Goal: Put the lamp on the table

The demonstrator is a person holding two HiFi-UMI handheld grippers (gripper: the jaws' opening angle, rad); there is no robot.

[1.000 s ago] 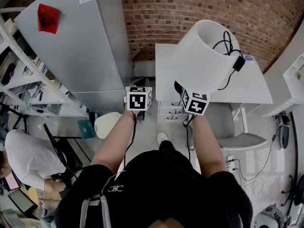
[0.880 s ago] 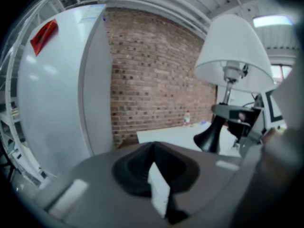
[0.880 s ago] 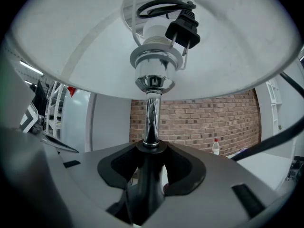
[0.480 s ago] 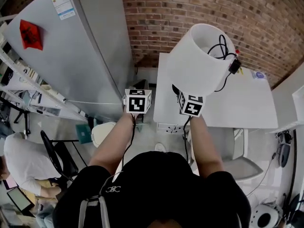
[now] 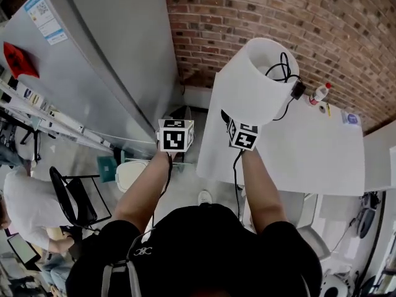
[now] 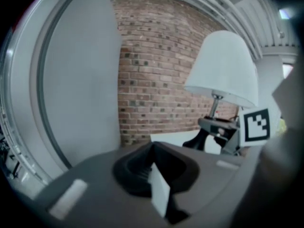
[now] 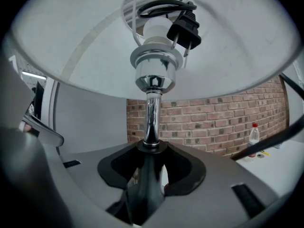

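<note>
Above the right claw (image 7: 146,177), the lamp (image 7: 152,82) is held off the worktop (image 5: 309,150), jaws pinching its dark base below the chrome stem; its plug (image 7: 184,30) is tucked inside the white shade. Ahead of and below this claw lies the white worktop; a bottle (image 5: 318,93) stands beyond, by the brick wall (image 5: 346,30). Left of it, the left claw (image 6: 159,194) is pressed together on nothing, apart from the lamp.

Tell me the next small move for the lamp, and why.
Probably carry the lamp a little further right over the white table. The right gripper is shut on it and holds it in the air near the table's left edge, so lowering here could land the base too close to that edge.
</note>
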